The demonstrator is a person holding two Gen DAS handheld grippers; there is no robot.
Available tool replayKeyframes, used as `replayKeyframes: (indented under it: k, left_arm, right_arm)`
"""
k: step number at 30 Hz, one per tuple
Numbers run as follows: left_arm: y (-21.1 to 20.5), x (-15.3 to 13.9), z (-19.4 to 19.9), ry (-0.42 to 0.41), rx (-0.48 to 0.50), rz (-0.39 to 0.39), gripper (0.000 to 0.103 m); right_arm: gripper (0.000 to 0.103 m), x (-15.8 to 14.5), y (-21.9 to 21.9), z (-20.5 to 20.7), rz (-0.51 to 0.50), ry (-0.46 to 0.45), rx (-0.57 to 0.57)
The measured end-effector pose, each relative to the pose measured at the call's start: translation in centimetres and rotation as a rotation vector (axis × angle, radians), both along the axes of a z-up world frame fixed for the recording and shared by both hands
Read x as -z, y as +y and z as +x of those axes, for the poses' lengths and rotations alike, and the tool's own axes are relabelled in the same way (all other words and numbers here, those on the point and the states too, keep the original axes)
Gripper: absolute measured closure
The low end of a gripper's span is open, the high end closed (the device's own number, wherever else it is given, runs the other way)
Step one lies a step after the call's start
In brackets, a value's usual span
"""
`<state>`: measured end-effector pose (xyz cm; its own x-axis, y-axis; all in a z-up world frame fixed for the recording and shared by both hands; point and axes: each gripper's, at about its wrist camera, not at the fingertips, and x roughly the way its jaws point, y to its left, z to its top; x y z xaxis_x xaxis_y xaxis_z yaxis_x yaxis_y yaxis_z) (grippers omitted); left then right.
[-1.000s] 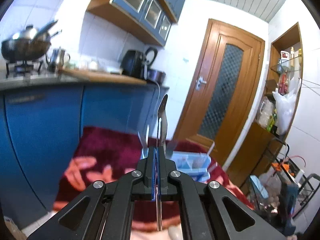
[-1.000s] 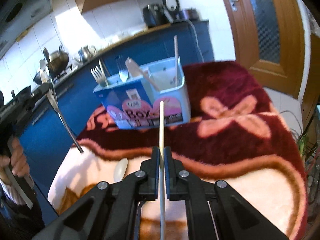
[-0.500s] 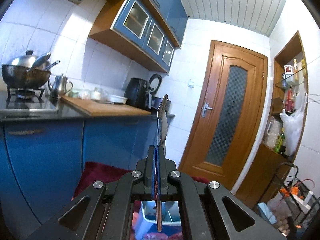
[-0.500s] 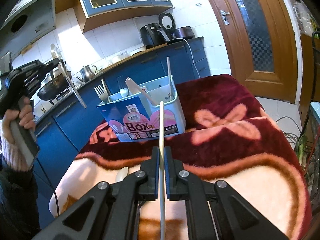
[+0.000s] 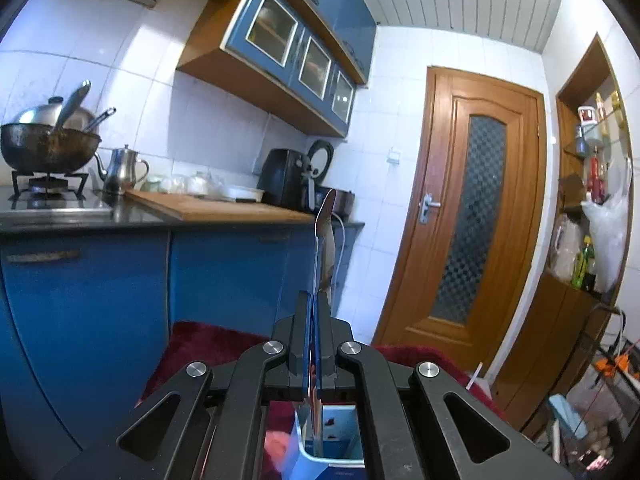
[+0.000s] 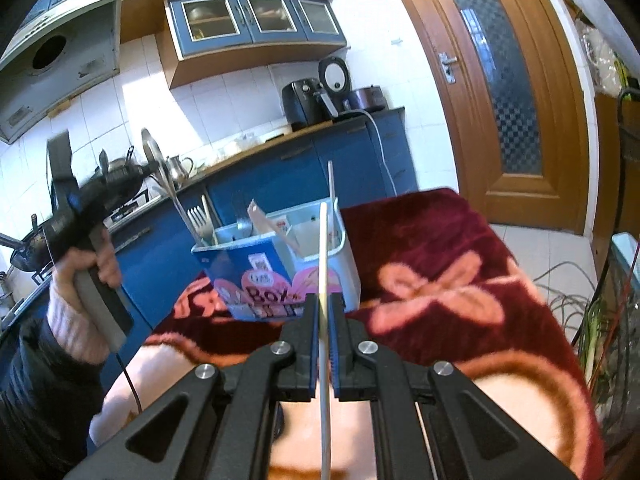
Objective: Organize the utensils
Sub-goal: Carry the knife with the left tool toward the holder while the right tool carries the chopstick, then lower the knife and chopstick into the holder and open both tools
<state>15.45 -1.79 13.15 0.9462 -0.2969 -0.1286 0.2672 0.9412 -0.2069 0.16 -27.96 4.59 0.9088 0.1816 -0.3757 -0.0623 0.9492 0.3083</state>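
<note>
Room: a tiled kitchen is seen, with blue base cabinets (image 5: 92, 292), glass-fronted blue wall cabinets (image 6: 256, 20) and a brown panelled wooden door (image 5: 476, 216) with a patterned glass pane.
Surface: a plush dark-red blanket with pink bow motifs and a cream field (image 6: 440, 280) is spread over the work surface; its far edge runs close to the cabinets.
Left gripper: the black two-finger left gripper (image 5: 316, 336) is clamped on the thin handle of a shiny steel spoon (image 5: 325, 216); the oval bowl is held upward and the handle end hangs down over the box.
Left hand: in the right wrist view the left hand (image 6: 86, 264), in a pale knitted cuff, is wrapped round the gripper's handle, raised left of the box.
Right gripper: the black right gripper (image 6: 325, 316) is closed on a slim pale chopstick (image 6: 323, 264), held nearly upright, with its tip in front of the box's near rim.
Box: a glossy blue-and-pink rectangular cardboard box with a pale plastic inner bin (image 6: 280, 264) stands on the red part of the blanket, divided into compartments.
Contents: steel forks (image 6: 199, 220) stand in the left compartment; a wooden spatula (image 6: 272, 228) leans in the middle; a second pale stick (image 6: 331, 184) stands at the right wall.
Open room: bare blanket lies right of and in front of the box.
</note>
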Motion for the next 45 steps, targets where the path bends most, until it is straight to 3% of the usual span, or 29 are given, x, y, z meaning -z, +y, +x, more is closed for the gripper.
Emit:
replayKeyframes:
  k: [9, 18, 31, 45]
  left_arm:
    - [-1.0, 3.6, 0.2, 0.049, 0.035, 0.022, 0.102]
    - [-1.2, 5.1, 0.6, 0.087, 0.062, 0.018, 0.102]
    - [-1.2, 6.0, 0.9, 0.115, 0.093, 0.002, 0.102]
    - [-1.4, 7.0, 1.5, 0.149, 0.1, 0.004, 0.102]
  right_arm:
    - [0.097, -3.2, -0.6, 2.4, -0.039, -0.11, 0.049]
    - [0.097, -5.4, -0.1, 7.4, -0.06, -0.226, 0.071]
    - [0.097, -5.9, 1.1, 12.9, -0.075, -0.302, 0.088]
    - [0.097, -4.5, 1.0, 16.5, -0.081, -0.308, 0.107]
